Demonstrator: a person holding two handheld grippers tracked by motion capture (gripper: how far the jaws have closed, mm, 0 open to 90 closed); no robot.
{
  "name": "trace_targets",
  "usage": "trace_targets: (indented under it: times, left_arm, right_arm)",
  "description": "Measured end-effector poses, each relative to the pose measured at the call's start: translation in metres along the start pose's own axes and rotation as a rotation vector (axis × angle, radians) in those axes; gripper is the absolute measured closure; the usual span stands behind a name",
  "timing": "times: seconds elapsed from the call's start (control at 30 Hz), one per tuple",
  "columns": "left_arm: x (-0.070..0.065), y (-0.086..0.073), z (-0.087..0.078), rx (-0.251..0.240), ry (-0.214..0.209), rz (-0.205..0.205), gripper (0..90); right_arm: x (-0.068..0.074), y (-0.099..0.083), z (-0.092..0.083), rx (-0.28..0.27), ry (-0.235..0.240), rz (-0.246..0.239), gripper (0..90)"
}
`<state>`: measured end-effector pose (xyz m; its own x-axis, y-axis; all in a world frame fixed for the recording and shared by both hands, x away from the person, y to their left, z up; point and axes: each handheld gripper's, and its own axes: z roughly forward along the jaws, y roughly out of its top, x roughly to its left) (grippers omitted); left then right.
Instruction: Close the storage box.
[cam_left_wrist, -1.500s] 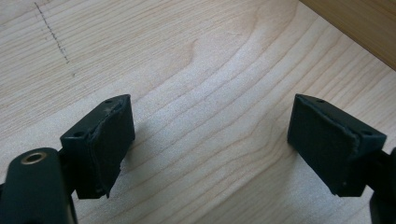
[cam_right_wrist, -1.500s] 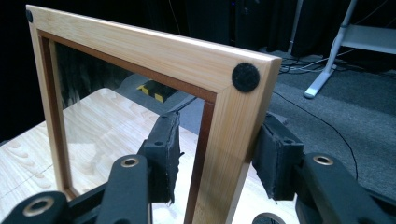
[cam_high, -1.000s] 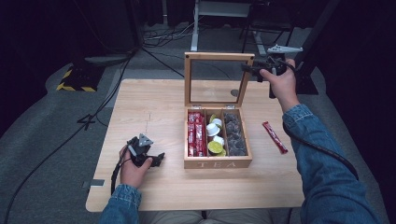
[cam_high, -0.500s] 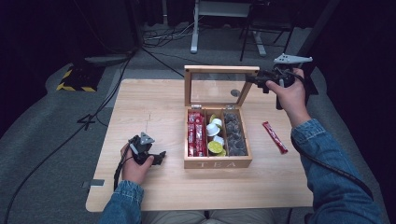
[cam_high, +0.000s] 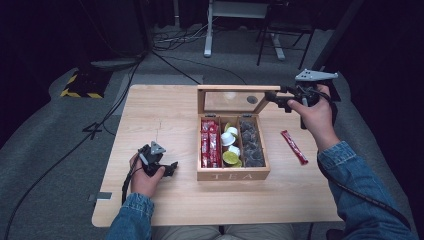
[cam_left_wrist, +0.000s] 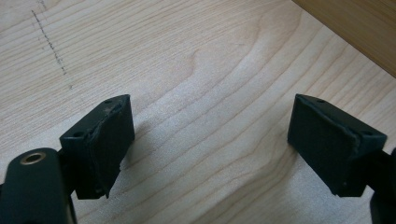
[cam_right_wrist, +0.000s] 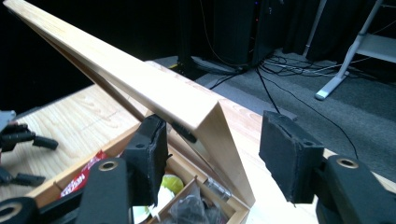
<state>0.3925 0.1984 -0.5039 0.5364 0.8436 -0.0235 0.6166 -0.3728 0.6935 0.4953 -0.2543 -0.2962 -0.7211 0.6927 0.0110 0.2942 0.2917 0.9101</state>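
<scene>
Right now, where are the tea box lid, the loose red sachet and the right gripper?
tea box lid (cam_high: 235, 88), high view, top rail.
red sachet (cam_high: 294, 147), high view, mid-length.
right gripper (cam_high: 272, 96), high view, between its fingertips.

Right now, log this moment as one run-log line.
right tongs: just opening, straddling raised lid corner | left tongs: open, above table | tea box: open, filled | red packet: on table

The left gripper (cam_left_wrist: 210, 144) holds its jaws wide apart over the bare wooden table (cam_left_wrist: 210, 70), box edge (cam_left_wrist: 355, 28) beyond.
</scene>
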Motion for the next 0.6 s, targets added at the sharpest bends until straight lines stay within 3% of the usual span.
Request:
trace_targets:
  times: [0.2, 0.6]
  left_arm:
    - [0.000, 0.000, 0.000, 0.000, 0.000, 0.000, 15.0]
    - [0.000, 0.000, 0.000, -0.001, -0.001, -0.003, 15.0]
  right_arm:
    - [0.011, -0.008, -0.007, 0.017, -0.013, -0.044, 42.0]
    - [0.026, -0.024, -0.020, 0.048, -0.004, -0.055, 42.0]
